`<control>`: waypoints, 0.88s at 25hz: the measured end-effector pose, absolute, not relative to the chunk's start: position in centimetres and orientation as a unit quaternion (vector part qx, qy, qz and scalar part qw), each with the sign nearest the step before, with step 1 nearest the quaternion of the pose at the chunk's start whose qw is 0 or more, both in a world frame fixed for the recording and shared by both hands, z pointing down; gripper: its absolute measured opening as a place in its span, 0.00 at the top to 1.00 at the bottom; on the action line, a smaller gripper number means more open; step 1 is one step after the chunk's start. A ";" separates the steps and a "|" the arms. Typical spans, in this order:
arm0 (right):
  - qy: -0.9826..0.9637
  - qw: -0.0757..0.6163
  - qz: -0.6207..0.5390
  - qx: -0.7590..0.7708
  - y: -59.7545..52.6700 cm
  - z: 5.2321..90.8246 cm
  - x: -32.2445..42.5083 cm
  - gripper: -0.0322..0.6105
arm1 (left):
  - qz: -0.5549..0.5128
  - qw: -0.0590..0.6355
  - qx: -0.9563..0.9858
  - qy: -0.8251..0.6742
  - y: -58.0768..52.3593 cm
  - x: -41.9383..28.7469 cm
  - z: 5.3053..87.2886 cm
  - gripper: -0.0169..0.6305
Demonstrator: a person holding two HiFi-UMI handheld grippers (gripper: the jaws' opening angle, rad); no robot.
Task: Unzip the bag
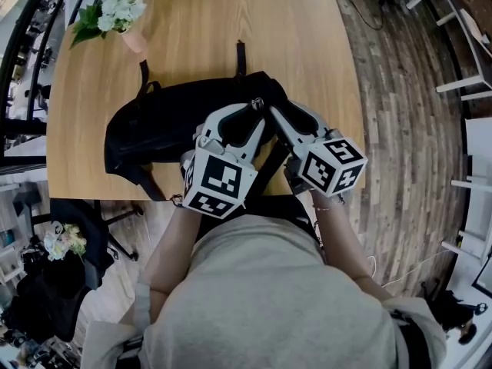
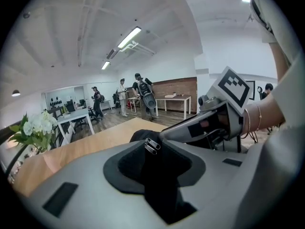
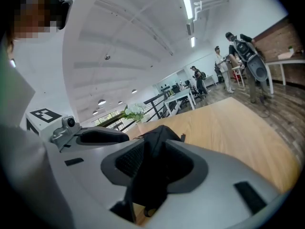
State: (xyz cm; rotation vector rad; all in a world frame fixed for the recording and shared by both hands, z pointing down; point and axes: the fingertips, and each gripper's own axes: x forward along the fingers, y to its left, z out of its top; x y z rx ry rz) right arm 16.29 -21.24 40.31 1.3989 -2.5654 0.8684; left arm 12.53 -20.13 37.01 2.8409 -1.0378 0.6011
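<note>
Black bag (image 1: pixel 169 121) lies on the wooden desk (image 1: pixel 307 44), towards its near edge. At the bag's right end the left gripper (image 2: pixel 155 152) has its fingers (image 2: pixel 81 180) pinching the fabric, with 2 metal zipper pulls (image 2: pixel 152 145) at their tips. Just right of it, the right gripper (image 3: pixel 153 142) pinches black bag fabric between its fingers (image 3: pixel 228 175). White flowers (image 1: pixel 123 2) stand at the far left corner.

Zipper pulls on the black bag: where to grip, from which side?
Take the zipper pulls by their flat metal tabs, which stand free above the bag fabric at the tips of the left gripper. Come from the person's side, pads across the flat faces. The right gripper pinches fabric beside them, likely a good anchor.
</note>
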 end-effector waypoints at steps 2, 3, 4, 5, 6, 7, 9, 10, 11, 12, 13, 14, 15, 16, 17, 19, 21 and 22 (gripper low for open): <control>-0.839 0.049 0.295 0.455 -21.2 40.8 16.4 0.70 | 0.207 0.016 0.919 -0.335 -20.2 12.8 37.2 0.80; -0.838 0.049 0.300 0.452 -21.1 41.0 16.4 0.70 | 0.214 0.011 0.918 -0.333 -20.2 12.9 37.4 0.80; -0.838 0.048 0.304 0.450 -21.1 41.1 16.4 0.70 | 0.219 0.005 0.918 -0.331 -20.3 13.0 37.5 0.80; -0.838 0.046 0.307 0.449 -21.1 41.2 16.4 0.70 | 0.224 -0.001 0.917 -0.330 -20.3 13.1 37.6 0.80; -0.838 0.045 0.307 0.448 -21.1 41.2 16.3 0.72 | 0.228 -0.007 0.916 -0.330 -20.3 13.1 37.6 0.80; -0.839 0.044 0.307 0.447 -21.1 41.2 16.3 0.73 | 0.233 -0.013 0.915 -0.331 -20.4 13.2 37.6 0.80; -0.840 0.044 0.309 0.443 -21.1 41.1 16.1 0.78 | 0.243 -0.026 0.911 -0.333 -20.4 13.2 37.7 0.80; -0.841 0.044 0.310 0.442 -21.1 41.1 16.1 0.79 | 0.248 -0.033 0.908 -0.335 -20.4 13.2 37.8 0.80; -0.841 0.046 0.311 0.441 -21.1 41.2 16.0 0.80 | 0.255 -0.041 0.906 -0.336 -20.4 13.2 37.9 0.80; -0.841 0.048 0.310 0.441 -21.1 41.2 16.0 0.81 | 0.262 -0.051 0.903 -0.336 -20.4 13.3 37.9 0.80; -0.841 0.051 0.308 0.442 -21.0 41.2 16.0 0.81 | 0.272 -0.064 0.900 -0.335 -20.4 13.3 38.1 0.80; -0.841 0.055 0.305 0.443 -21.0 41.2 16.1 0.81 | 0.283 -0.078 0.896 -0.333 -20.4 13.4 38.2 0.80; -0.842 0.059 0.301 0.443 -21.0 41.2 16.1 0.81 | 0.294 -0.092 0.892 -0.332 -20.4 13.4 38.4 0.80; -0.843 0.061 0.299 0.444 -21.0 41.1 16.1 0.81 | 0.302 -0.103 0.887 -0.333 -20.4 13.5 38.5 0.80; -0.843 0.061 0.300 0.443 -20.9 41.1 16.1 0.81 | 0.308 -0.110 0.884 -0.335 -20.5 13.5 38.6 0.80; -0.843 0.057 0.305 0.440 -20.9 41.1 16.0 0.82 | 0.316 -0.117 0.878 -0.340 -20.7 13.4 38.8 0.80; -0.843 0.054 0.308 0.437 -20.8 41.1 16.0 0.82 | 0.327 -0.131 0.870 -0.345 -20.8 13.4 39.0 0.80; -0.843 0.053 0.309 0.436 -20.8 41.1 16.0 0.82 | 0.335 -0.143 0.864 -0.347 -20.9 13.4 39.0 0.80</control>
